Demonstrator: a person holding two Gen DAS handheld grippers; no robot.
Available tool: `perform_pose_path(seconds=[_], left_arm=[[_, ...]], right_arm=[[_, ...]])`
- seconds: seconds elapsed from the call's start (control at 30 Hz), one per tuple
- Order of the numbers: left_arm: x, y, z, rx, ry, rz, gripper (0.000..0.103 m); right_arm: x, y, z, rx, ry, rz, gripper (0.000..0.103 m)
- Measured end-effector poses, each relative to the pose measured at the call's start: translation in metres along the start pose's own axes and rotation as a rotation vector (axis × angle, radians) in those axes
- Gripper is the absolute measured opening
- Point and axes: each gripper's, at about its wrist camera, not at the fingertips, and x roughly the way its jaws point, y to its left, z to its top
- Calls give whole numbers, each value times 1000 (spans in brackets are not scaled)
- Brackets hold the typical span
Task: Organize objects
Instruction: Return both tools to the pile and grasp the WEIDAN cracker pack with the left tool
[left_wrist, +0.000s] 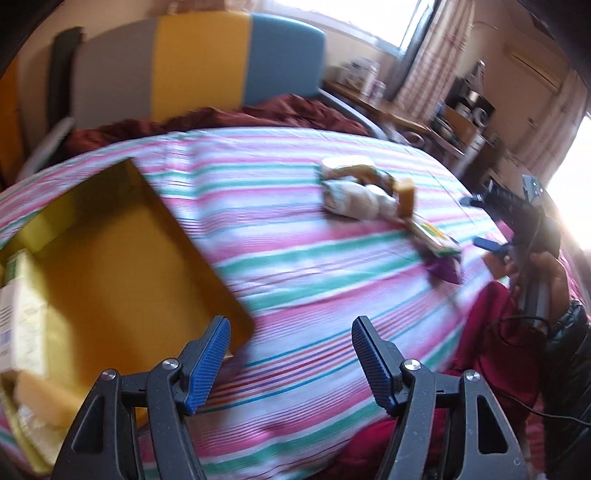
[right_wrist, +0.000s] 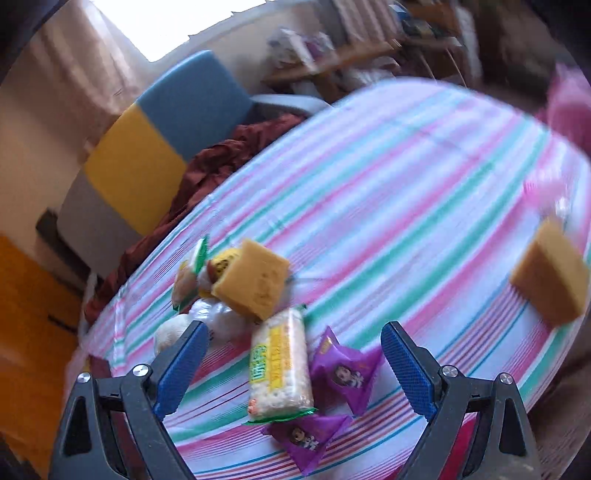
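Right wrist view: right gripper jaws spread, empty, above the snack pile on the striped bedspread; left gripper released, empty, yellow box at its left.

Left wrist view looks down along its own fingers over the striped bedcover, yellow box close at its left, headboard beyond. Right wrist view tilts steeply down, close over the snack pile, same headboard at upper left. Both share the bedcover and that pile, seen farther off from the left.
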Motion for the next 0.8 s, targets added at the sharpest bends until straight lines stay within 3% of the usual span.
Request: perform_pose_path(seconds=[0.17,0.4,0.6,0.8], left_arm=[[43,-40,21,19,88,-98,69],[93,-103,59,69,172,-174,70],[140,-149,91,71,252,-207,78],[185,-181,118,52,305,-173,82]], right_arm=[[-3,-9,6,54,-26,31,95],[-7,-13,7,98,-53,51,96],[-9,-20,8,137,-70,83,97],[-6,-22,9,157,-64,112,98]])
